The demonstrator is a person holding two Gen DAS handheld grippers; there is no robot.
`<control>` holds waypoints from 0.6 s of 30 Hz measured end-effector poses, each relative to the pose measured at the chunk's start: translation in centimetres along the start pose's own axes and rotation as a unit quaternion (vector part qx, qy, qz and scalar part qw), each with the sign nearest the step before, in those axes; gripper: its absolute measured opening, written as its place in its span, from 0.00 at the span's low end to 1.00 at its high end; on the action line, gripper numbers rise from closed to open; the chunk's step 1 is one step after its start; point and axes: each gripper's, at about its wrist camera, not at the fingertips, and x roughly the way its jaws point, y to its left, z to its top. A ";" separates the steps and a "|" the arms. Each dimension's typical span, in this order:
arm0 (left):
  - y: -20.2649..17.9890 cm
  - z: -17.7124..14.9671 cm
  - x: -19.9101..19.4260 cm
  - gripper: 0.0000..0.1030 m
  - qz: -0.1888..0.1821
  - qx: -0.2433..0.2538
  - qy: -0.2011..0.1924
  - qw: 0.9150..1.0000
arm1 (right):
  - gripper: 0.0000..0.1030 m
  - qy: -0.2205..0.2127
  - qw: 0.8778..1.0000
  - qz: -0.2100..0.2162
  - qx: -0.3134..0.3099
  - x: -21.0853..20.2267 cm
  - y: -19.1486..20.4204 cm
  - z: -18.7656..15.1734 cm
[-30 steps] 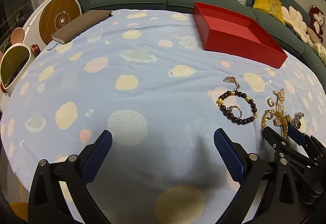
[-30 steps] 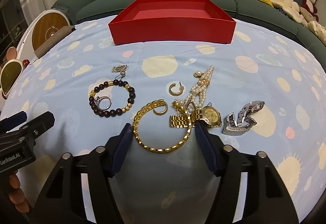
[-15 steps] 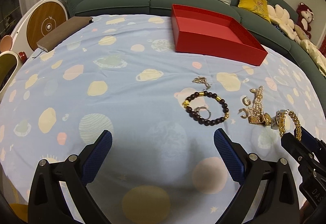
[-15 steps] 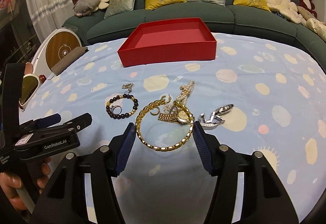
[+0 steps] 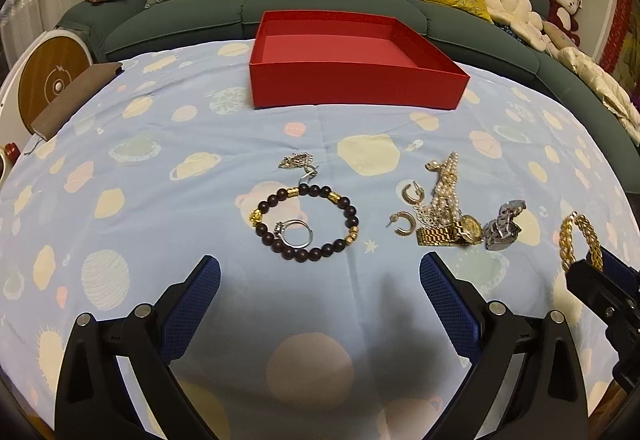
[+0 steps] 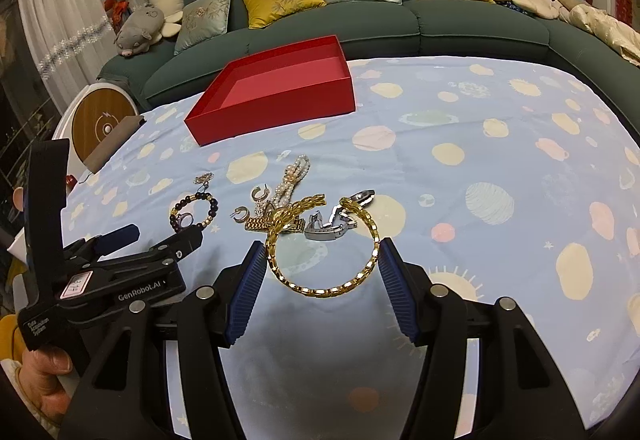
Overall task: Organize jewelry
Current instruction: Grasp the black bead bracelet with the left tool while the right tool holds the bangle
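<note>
Blue planet-print cloth [image 6: 480, 167] covering the table across the whole lower frame, dark green sofa [image 6: 400, 27] behind along the top edge. Red box [image 6: 280, 87], open and empty, upper left of centre in the right wrist view, well apart from the jewelry and beyond it. Left gripper [image 5: 320, 296], jaws standing wide with nothing between them, hovers over bare cloth at the bottom of its own view. Right gripper [image 6: 320, 272], lower centre, clamped across a gold chain bangle [image 6: 320, 244] — the pads press its left and right sides, the ring stands clear of the cloth, its open gap turned toward the top of the frame, its plane tilted up toward the camera. Judged: the box lies up and left of this held bangle, so the right hand is the one to carry it there. Remaining items on the cloth, centre left: dark bead bracelet [image 5: 306, 222] with a silver ring [image 5: 296, 234] inside its loop, pearl strand [image 5: 446, 183], gold watch [image 5: 452, 232], silver watch [image 5: 504, 226], two gold hoop earrings [image 5: 410, 193] — all nearer the left gripper.
</note>
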 end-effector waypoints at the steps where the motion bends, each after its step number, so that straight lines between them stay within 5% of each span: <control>1: 0.5 0.2 0.0 0.95 0.001 -0.007 -0.002 1.000 | 0.54 0.000 1.000 0.000 0.002 -0.1 -0.2 0.0; 10: 3.4 1.3 1.2 0.94 0.002 -0.056 -0.005 0.998 | 0.55 0.000 1.000 0.005 0.011 -0.4 -1.2 -0.1; 15: 3.8 1.7 2.5 0.66 -0.010 -0.049 0.005 0.999 | 0.55 0.003 1.000 0.007 0.011 -0.4 -1.2 -0.2; 18: 4.1 1.7 3.2 0.63 -0.009 -0.053 0.008 0.999 | 0.55 0.004 1.000 0.007 0.012 -0.3 -1.1 -0.2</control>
